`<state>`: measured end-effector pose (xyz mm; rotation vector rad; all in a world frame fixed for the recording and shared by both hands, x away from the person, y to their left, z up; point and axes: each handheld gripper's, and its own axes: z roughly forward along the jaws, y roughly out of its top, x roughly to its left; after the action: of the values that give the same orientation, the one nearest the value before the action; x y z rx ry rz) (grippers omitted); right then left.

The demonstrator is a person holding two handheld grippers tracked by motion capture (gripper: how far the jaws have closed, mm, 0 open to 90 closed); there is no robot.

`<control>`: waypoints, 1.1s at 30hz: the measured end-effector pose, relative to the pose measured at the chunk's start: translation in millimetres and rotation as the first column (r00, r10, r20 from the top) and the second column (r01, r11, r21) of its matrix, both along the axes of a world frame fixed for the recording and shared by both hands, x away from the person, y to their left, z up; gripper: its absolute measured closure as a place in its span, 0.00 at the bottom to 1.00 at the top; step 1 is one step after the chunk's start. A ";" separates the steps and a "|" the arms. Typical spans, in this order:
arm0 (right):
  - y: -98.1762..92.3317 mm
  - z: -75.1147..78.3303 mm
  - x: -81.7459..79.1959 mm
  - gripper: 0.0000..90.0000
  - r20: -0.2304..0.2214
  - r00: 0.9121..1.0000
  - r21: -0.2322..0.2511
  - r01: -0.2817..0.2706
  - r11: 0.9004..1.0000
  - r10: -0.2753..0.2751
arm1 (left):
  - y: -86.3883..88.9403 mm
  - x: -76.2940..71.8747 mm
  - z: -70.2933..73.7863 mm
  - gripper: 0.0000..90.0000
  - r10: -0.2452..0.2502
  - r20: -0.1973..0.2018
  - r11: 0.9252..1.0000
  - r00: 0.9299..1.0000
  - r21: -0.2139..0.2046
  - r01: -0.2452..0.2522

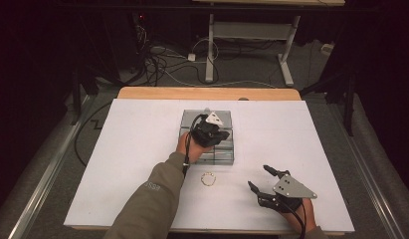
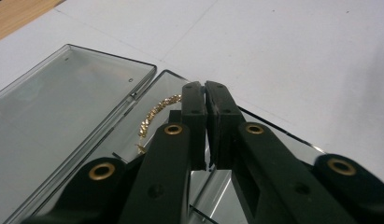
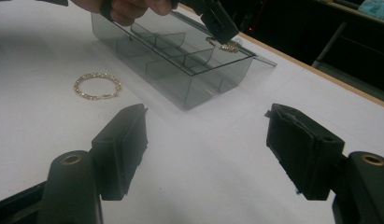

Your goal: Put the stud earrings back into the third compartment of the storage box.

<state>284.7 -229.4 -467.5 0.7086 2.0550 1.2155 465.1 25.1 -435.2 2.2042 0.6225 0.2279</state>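
A clear grey compartment box [image 1: 223,155] stands mid-table with its lid [image 2: 63,102] laid open behind it. My left gripper [image 1: 212,133] is down over the box, jaws shut [image 2: 206,91]. A gold bracelet [image 2: 154,114] comes out from behind its tips and hangs into a far end compartment; from the right gripper view it [image 3: 224,46] sits just under the left gripper [image 3: 227,32]. A second gold bracelet [image 1: 202,178] lies on the white tabletop in front of the box [image 3: 213,79]. My right gripper [image 1: 258,176] rests near the front right, open with nothing between its jaws [image 3: 206,140].
The white board [image 1: 132,164] covers a wooden table whose far edge [image 1: 207,93] shows. Cables and a desk frame [image 1: 252,45] lie on the floor beyond. The second bracelet [image 3: 100,96] sits left of my right gripper's jaws.
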 end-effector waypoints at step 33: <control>1.6 -1.1 -0.1 0.33 -0.004 1.000 -0.008 -0.001 1.000 0.001 | 20.9 -55.7 37.2 0.88 -0.071 0.223 0.997 0.972 0.034 0.065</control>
<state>284.6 -227.8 -468.6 0.7070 2.0624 1.2070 409.4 45.9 -398.0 2.1813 0.4209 0.4448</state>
